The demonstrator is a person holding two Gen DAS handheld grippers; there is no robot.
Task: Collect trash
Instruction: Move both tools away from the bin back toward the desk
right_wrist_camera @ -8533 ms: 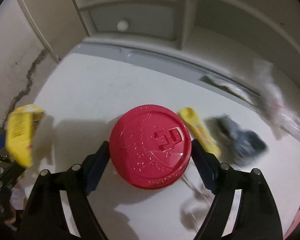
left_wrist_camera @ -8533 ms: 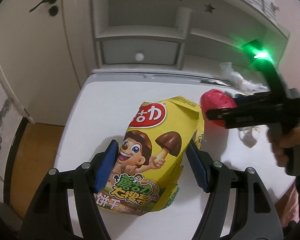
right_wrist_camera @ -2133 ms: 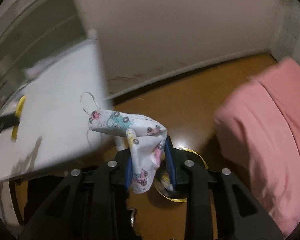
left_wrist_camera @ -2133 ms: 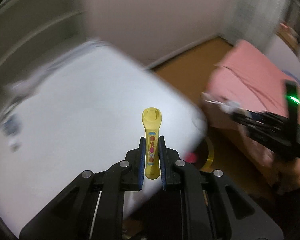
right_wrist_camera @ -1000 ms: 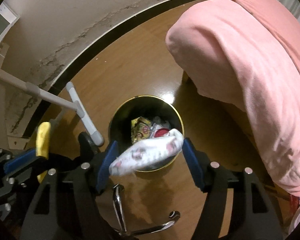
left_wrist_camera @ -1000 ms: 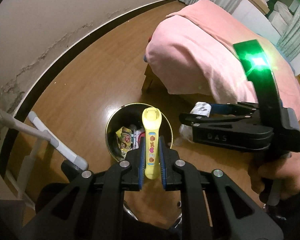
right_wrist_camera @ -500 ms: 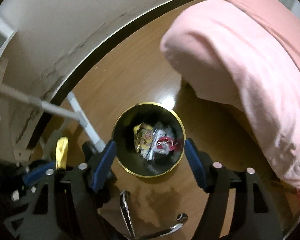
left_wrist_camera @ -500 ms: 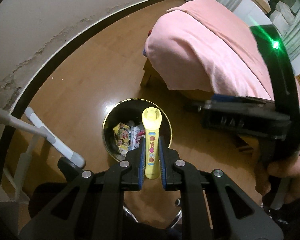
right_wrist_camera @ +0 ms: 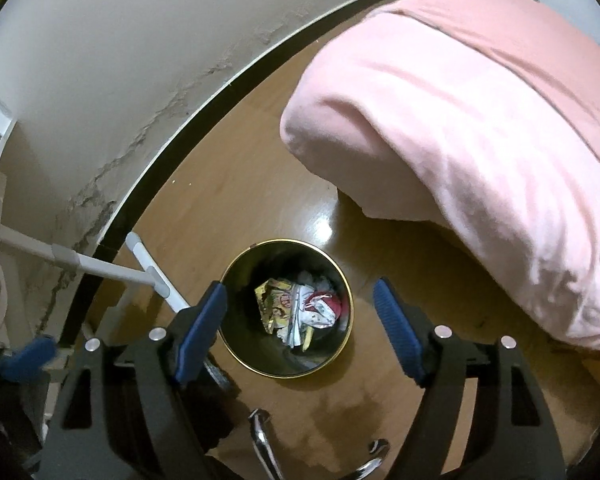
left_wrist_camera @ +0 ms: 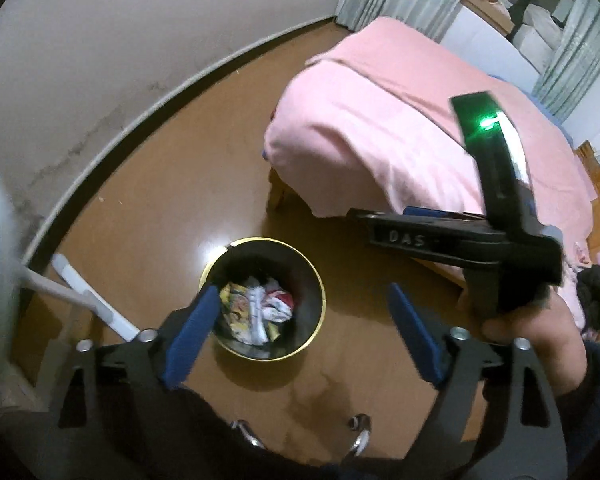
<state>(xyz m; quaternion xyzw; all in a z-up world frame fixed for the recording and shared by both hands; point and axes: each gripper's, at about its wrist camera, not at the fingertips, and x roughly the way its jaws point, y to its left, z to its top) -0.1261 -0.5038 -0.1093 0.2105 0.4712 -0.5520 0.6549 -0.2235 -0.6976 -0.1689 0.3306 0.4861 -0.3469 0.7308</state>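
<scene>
- Left wrist view: the left gripper [left_wrist_camera: 306, 330] is seen from above with its blue pads [left_wrist_camera: 190, 334] wide apart; the jaws are opening and nothing is held between them.
- The bin [left_wrist_camera: 320, 300], black inside with a gold rim, stands on the brown floor [left_wrist_camera: 172, 208] at about 6 o'clock, partly behind the left pad.
- The trash [left_wrist_camera: 256, 310] is found at the bottom of the bin: a yellow wrapper, white crumpled pieces and something red.
- The right gripper [left_wrist_camera: 364, 220] is seen at 3 o'clock, black with a green light, held by a hand [left_wrist_camera: 536, 326]; from this side the gap of its jaws cannot be judged.
- A bed [left_wrist_camera: 400, 132] with a pink cover is placed at 1 o'clock, and a white bar [left_wrist_camera: 96, 304] lies at 8 o'clock near the wall.
- Right wrist view: the right gripper [right_wrist_camera: 300, 318] is spread and its jaws are opening; nothing is pinched between the pads [right_wrist_camera: 396, 332].
- The bin [right_wrist_camera: 350, 312] is seen just between the pads, below them on the floor [right_wrist_camera: 236, 184], with the trash [right_wrist_camera: 300, 308] inside.
- The bed [right_wrist_camera: 480, 120] is found at 2 o'clock, the white bar [right_wrist_camera: 152, 272] at 9 o'clock.
- One blue pad of the left gripper [right_wrist_camera: 28, 356] is seen blurred at 8 o'clock.
</scene>
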